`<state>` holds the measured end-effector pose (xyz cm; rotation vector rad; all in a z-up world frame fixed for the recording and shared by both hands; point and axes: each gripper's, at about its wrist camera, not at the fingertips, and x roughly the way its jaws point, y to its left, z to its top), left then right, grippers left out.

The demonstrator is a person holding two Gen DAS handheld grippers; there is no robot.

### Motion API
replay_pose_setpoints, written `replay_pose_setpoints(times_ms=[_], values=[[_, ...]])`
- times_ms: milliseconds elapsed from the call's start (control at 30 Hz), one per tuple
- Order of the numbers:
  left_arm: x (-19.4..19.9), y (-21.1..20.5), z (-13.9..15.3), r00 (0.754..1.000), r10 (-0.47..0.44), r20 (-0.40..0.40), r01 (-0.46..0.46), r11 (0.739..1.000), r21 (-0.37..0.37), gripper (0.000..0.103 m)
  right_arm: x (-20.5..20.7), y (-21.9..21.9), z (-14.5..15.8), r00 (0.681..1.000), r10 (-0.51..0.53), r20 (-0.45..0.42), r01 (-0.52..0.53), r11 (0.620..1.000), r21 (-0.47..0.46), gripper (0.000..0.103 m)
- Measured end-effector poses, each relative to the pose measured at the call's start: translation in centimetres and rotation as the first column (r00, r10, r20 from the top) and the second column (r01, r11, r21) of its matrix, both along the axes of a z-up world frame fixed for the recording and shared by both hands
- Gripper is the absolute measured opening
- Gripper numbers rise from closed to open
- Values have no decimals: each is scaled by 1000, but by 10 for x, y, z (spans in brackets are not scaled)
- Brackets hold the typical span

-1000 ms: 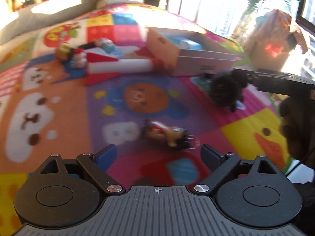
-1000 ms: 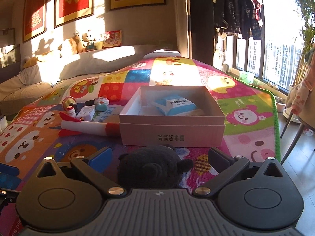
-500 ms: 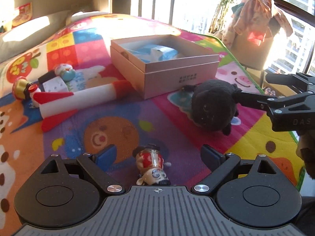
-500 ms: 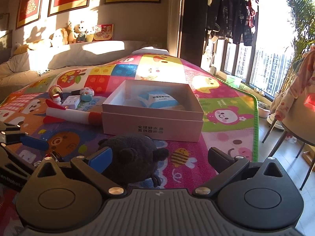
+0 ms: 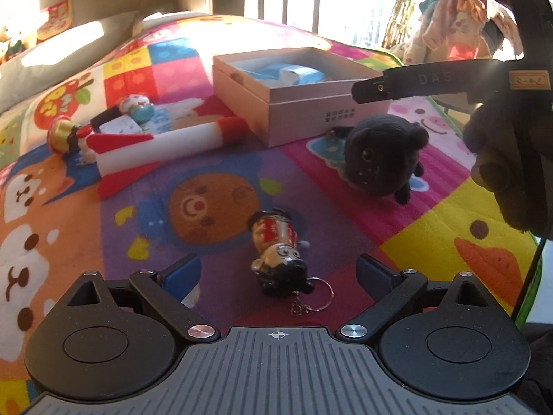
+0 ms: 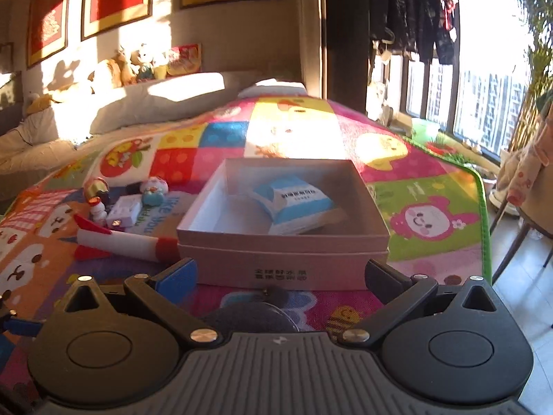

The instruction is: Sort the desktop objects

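Observation:
A small figurine keychain (image 5: 278, 254) in a red top lies on the play mat between the fingers of my open left gripper (image 5: 278, 271). A black plush toy (image 5: 380, 154) sits on the mat to the right, in front of an open pink box (image 5: 311, 110) holding a blue packet (image 6: 293, 204). My right gripper (image 6: 280, 273) is open above the plush, whose top (image 6: 252, 314) shows at the bottom of the right wrist view. The right gripper's body also shows in the left wrist view (image 5: 432, 81), over the box's near right corner.
A red and white rocket toy (image 5: 162, 147) lies left of the box (image 6: 276, 242), with several small toys (image 6: 138, 197) behind it. The colourful mat's green edge (image 6: 482, 228) runs along the right, with floor beyond. A sofa with cushions (image 6: 155, 100) stands at the back.
My left gripper has drawn back a little, so the keychain lies farther out between its fingers. My right gripper has risen and moved forward over the plush, toward the box.

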<state>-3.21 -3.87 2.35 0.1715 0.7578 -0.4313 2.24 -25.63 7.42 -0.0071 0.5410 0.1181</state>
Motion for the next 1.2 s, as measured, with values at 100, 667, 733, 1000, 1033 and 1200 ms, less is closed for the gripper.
replay_pose_setpoints(times_ms=[100,667,733,1000,1033,1200], values=[[-4,0,-2,1000,3,11,-4,999,32,100,-9,-10,-5,1000,25,9,-25,999,37,103],[2,14,-1,996,84,-9,-85,996,-28,100,-41,7,-21,972,232,-46,-234,972,-35,62],[2,16,-1,996,91,-10,-92,995,-30,100,-31,17,-15,973,231,-8,-231,972,-52,62],[1,21,-2,995,98,-16,-99,994,-41,100,4,33,-25,985,173,-9,-173,984,-41,90],[2,20,-2,995,99,-17,-99,994,-43,100,4,33,-26,984,175,-14,-175,984,-35,90],[3,14,-3,996,84,-11,-85,995,-53,100,7,41,-33,974,219,-57,-221,974,-40,95]])
